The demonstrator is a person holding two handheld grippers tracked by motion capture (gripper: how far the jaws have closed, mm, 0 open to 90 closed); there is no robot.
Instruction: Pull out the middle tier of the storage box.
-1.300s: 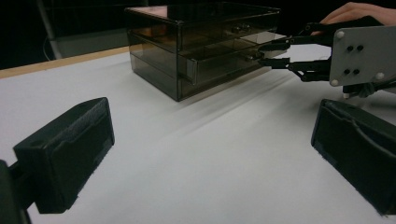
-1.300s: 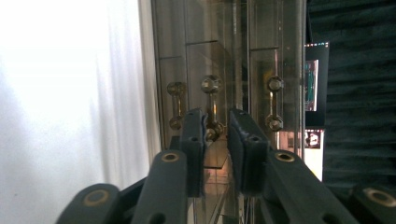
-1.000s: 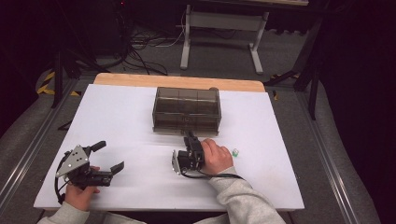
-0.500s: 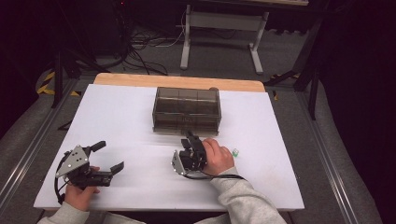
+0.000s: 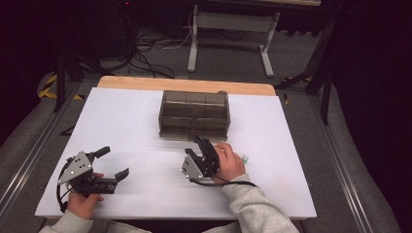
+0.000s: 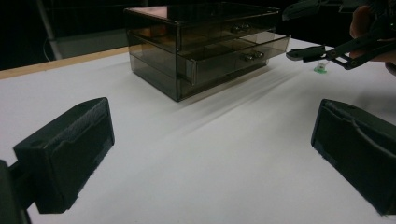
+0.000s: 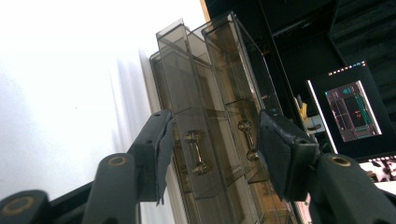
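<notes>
White tabletop (image 5: 121, 126) lies bare around smoked drawer box (image 5: 194, 114).

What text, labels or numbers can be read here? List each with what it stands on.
None can be read.
Monitor screen beyond the table: coloured windows, any text too small and blurred.
Smoky plastic drawer box: no label visible.
Small green thing on the table: no marking can be made out.

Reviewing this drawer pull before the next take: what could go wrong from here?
1. The lower drawer sits slightly pulled out; the right tool, jaws just opening with nothing between them, could bump its handle and shift the smoky drawer box.
2. The small green item lies beside the right hand; a sleeve or cable could sweep it away.
</notes>
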